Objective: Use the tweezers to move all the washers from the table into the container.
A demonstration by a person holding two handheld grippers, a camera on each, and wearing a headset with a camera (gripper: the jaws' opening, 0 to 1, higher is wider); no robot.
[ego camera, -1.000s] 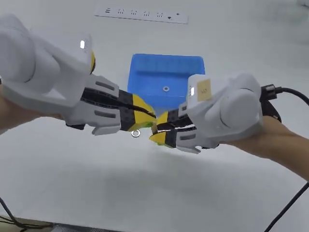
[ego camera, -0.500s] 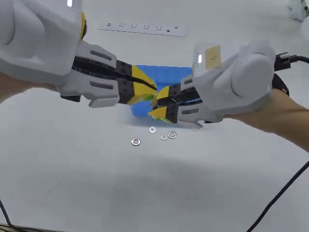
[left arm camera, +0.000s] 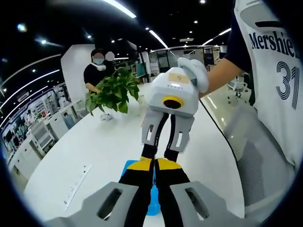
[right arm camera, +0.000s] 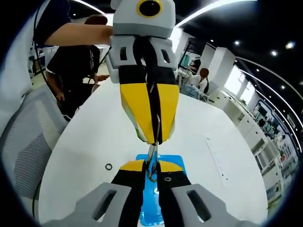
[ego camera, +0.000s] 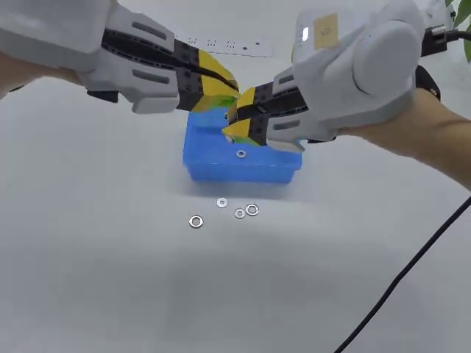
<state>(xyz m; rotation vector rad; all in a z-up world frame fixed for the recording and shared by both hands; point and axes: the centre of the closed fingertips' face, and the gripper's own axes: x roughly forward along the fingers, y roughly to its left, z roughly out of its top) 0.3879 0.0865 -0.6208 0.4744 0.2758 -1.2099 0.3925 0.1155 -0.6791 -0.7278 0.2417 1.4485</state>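
Observation:
Several small metal washers lie loose on the white table just in front of the blue container. One washer lies inside it. Both grippers hover tip to tip above the container. My left gripper reaches in from the left and my right gripper from the right. In the right gripper view, thin metal tweezers run from my right gripper up into the left gripper. Both pairs of jaws are closed on them.
A white power strip lies on the table behind the container. A black cable trails from the right gripper across the table's right side. A potted plant and a person stand at the table's far end. An office chair is beside the table.
Still tip to tip, the two grippers have moved from low over the loose washers to above the container. The washers now lie uncovered. The head view has shifted too.

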